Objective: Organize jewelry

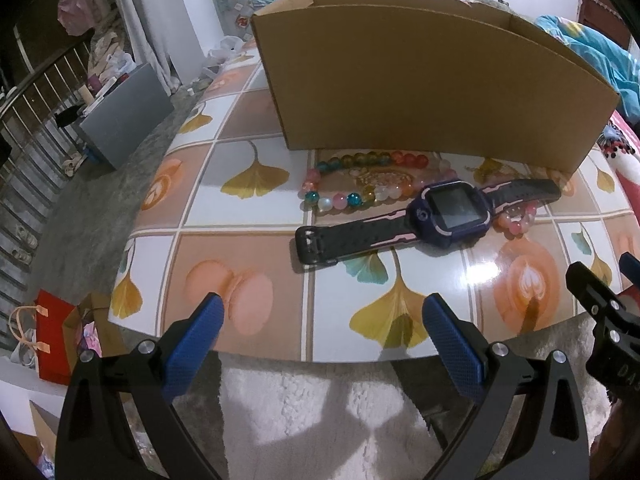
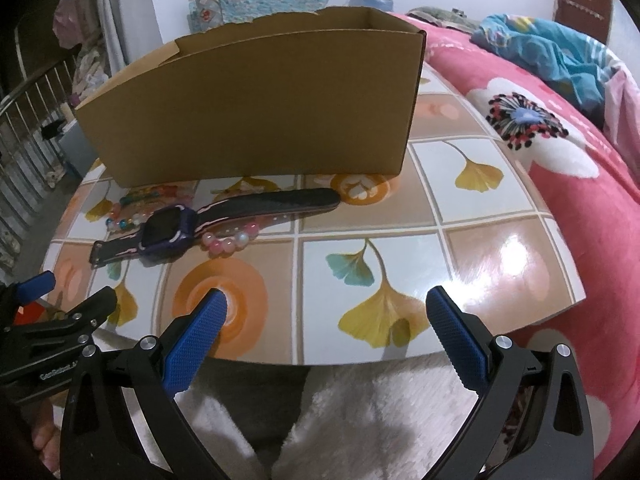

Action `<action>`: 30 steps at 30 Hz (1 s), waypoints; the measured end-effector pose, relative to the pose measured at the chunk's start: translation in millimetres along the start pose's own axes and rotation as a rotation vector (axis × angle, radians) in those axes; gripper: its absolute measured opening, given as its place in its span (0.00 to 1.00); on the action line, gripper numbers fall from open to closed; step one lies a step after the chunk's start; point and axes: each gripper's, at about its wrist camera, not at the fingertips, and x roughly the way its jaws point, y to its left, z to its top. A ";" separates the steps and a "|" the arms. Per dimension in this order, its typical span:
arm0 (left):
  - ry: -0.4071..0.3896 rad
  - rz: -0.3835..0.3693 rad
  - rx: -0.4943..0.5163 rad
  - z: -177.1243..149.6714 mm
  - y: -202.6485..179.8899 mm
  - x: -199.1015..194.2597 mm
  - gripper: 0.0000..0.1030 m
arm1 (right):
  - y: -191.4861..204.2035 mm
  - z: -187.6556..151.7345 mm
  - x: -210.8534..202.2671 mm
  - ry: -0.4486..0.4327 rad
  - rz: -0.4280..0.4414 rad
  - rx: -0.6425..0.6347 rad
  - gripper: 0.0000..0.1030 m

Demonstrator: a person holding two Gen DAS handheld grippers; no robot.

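Far left of the room there's a metal railing (image 1: 36, 92) with clothes hanging behind it, a grey box (image 1: 128, 116) on the concrete floor, and a red gift bag (image 1: 52, 340) down near the counter's edge.

The counter (image 2: 500, 248) itself is a glossy board printed with tiles: ginkgo leaves, macarons, latte art, lots of glare on it. The left hand-held gripper (image 1: 320, 316) hangs over the near edge with its blue pads spread wide, gripping nothing.

Sitting on the counter, a bit left of middle, is a multicolour bead bracelet (image 1: 344, 196), lying flat just in front of the cardboard box (image 1: 420, 80). The box is open-topped and stands at the back of the counter. I can't see inside it from either camera.

The purple smartwatch (image 1: 448, 212) lies stretched out face up, strap running left to right, in front of the box, and it looks like it's overlapping the right side of the bead bracelet. A pink bead bracelet (image 2: 230, 242) pokes out from under the strap right next to the watch face, though how much of it is hidden I can't really tell.

The right hand-held gripper (image 2: 326, 312) is also wide open and holding nothing, hovering over the near edge with a white fluffy blanket (image 2: 380, 412) below it.

To the right of the counter is a bed with a pink floral blanket (image 2: 560, 152) and a crumpled blue cloth (image 2: 540, 52) on top.
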 end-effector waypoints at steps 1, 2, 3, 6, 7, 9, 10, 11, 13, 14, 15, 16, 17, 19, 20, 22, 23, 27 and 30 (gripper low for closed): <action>0.000 -0.002 0.006 0.6 -1.1 2.2 0.95 | -0.9 0.3 1.1 0.001 -0.003 -0.001 0.93; 0.002 -0.001 0.012 1.1 -2.1 3.8 0.95 | -1.0 1.2 3.3 0.002 -0.007 -0.003 0.93; 0.008 0.001 0.023 2.2 -4.2 7.2 0.95 | -1.7 1.4 4.3 0.003 -0.009 -0.005 0.93; 0.003 0.001 0.031 4.4 -7.6 10.7 0.95 | -2.9 1.6 11.4 0.012 -0.014 -0.009 0.93; -0.003 0.004 0.040 5.7 -9.3 11.1 0.95 | -3.8 1.1 12.7 0.014 -0.014 -0.010 0.93; -0.010 0.010 0.051 7.7 -11.7 11.7 0.95 | -4.3 0.2 15.9 0.019 -0.015 -0.014 0.93; -0.014 0.009 0.052 8.4 -12.4 12.1 0.95 | -4.9 -0.1 18.0 0.024 -0.014 -0.017 0.93; -0.016 0.006 0.051 8.6 -12.4 12.6 0.95 | -4.9 -0.4 19.5 0.024 -0.018 -0.021 0.93; -0.017 -0.004 0.043 9.5 -11.3 14.3 0.95 | -4.1 -0.1 19.7 0.017 -0.028 -0.035 0.93; -0.015 -0.009 0.036 10.1 -9.9 15.6 0.96 | -4.7 -0.3 19.5 0.011 -0.025 -0.037 0.93; -0.011 -0.015 0.028 10.3 -8.5 16.6 0.96 | -5.4 -0.1 19.4 0.008 -0.024 -0.038 0.93; -0.005 -0.027 0.017 11.5 -5.8 18.6 0.96 | -5.8 -0.2 19.5 0.006 -0.023 -0.038 0.93; 0.002 -0.039 0.007 12.6 -3.2 20.5 0.96 | -6.5 0.2 19.9 0.003 -0.022 -0.038 0.93; 0.018 -0.054 -0.004 14.6 0.3 23.7 0.96 | -7.9 1.0 21.0 -0.001 -0.019 -0.040 0.93; 0.029 -0.063 -0.011 15.5 2.2 25.2 0.96 | -7.9 0.6 21.0 -0.004 -0.017 -0.043 0.93; 0.048 -0.086 -0.028 17.0 6.4 28.1 0.96 | -9.4 1.4 21.7 -0.006 -0.012 -0.047 0.93; 0.058 -0.100 -0.036 17.7 8.4 29.7 0.96 | -9.7 1.3 21.6 -0.006 -0.007 -0.051 0.93; 0.050 -0.100 -0.004 19.1 7.8 31.9 0.96 | -12.2 2.8 23.0 -0.005 0.016 -0.075 0.93; 0.054 -0.119 -0.004 20.0 10.6 34.6 0.96 | -16.7 5.9 26.2 -0.003 0.038 -0.095 0.93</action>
